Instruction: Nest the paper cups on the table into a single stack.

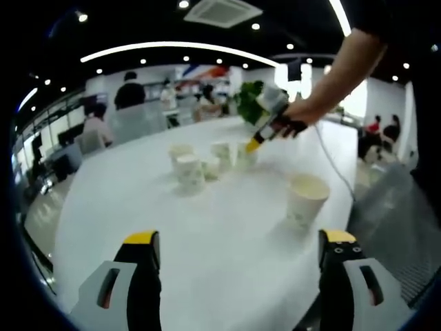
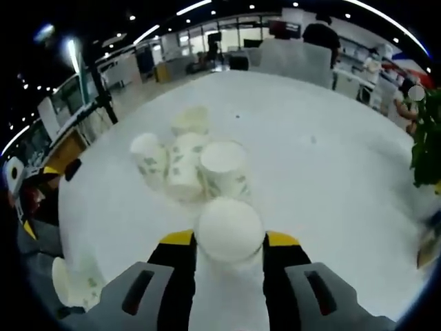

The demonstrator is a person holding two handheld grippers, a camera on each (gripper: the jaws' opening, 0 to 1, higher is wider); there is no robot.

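Six white paper cups with a green leaf print are counted on the round white table [image 1: 138, 207]. In the right gripper view, one inverted cup [image 2: 229, 231] is clamped between the yellow-tipped jaws of the right gripper [image 2: 229, 249]. Just beyond it, a cluster of four cups [image 2: 186, 162] stands near the middle of the table, the cups touching or nearly touching. A sixth, single upright cup [image 1: 305, 198] is seen in the left gripper view, well apart from the cluster and nearer the table edge on that view's right.

The left gripper [image 1: 238, 248] is held with its jaws wide apart, nothing between them, above bare table surface. The right gripper [image 1: 253, 143] is also seen there, held by a hand [image 1: 293, 117] at the cluster.

Broad open table surface lies around the cluster on all sides. A green plant [image 2: 427, 134] stands at the far table edge.
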